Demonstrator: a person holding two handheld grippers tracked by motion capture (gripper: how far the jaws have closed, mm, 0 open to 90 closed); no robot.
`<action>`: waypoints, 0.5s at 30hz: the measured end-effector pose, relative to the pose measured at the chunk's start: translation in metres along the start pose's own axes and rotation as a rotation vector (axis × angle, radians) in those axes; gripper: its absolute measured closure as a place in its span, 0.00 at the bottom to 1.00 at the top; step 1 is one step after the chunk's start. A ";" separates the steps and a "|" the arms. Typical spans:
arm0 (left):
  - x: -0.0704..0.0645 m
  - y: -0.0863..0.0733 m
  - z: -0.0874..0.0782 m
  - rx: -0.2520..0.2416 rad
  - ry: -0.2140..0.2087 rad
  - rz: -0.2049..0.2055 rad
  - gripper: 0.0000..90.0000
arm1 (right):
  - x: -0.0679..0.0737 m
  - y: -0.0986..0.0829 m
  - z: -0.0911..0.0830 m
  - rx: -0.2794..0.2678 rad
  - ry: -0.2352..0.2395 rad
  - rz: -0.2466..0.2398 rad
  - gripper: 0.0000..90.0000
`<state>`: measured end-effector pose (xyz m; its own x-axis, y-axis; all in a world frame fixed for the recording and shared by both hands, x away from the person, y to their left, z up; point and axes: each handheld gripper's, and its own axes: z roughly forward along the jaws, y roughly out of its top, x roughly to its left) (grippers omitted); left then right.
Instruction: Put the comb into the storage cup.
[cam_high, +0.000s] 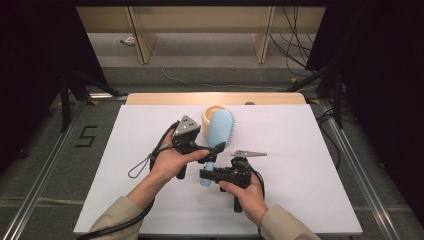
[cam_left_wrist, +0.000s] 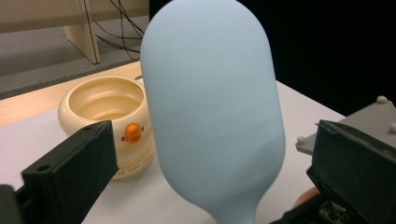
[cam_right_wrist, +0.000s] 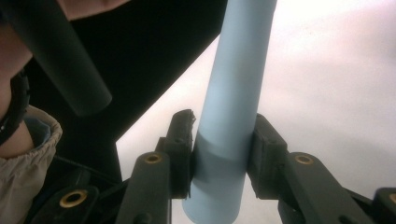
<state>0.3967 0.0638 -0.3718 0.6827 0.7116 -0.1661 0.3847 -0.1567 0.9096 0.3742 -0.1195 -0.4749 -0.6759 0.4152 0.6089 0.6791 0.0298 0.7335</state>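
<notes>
The surface (cam_high: 310, 165) is lying flat under a white covering, with a strip of bare light wood showing along its far edge. A cream bowl (cam_high: 211, 116) is resting directly on the white covering near the far middle; in the left gripper view the cream bowl (cam_left_wrist: 105, 119) is sitting upright, displaying a small orange mark on its side.

Mid-frame in the high view, the hairbrush (cam_high: 218, 132) is lying on the table (cam_high: 300, 170), its head overlapping the cup (cam_high: 210, 114) sitting just above. The left gripper (cam_high: 216, 148) is sitting left of the handle, the right gripper (cam_high: 206, 174) at its lower end.
</notes>
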 end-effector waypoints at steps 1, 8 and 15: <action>0.000 0.000 0.000 0.000 0.000 0.000 0.00 | 0.000 0.000 0.000 0.000 0.000 0.000 0.73; 0.001 0.011 0.009 0.013 -0.009 -0.006 0.00 | -0.001 0.000 0.000 0.001 -0.003 0.000 0.73; -0.001 0.022 0.017 0.014 -0.017 -0.011 0.00 | -0.001 0.000 0.000 0.002 0.000 0.003 0.73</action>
<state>0.4156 0.0482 -0.3584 0.6891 0.7013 -0.1825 0.4003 -0.1585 0.9026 0.3744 -0.1194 -0.4756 -0.6735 0.4155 0.6114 0.6820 0.0303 0.7307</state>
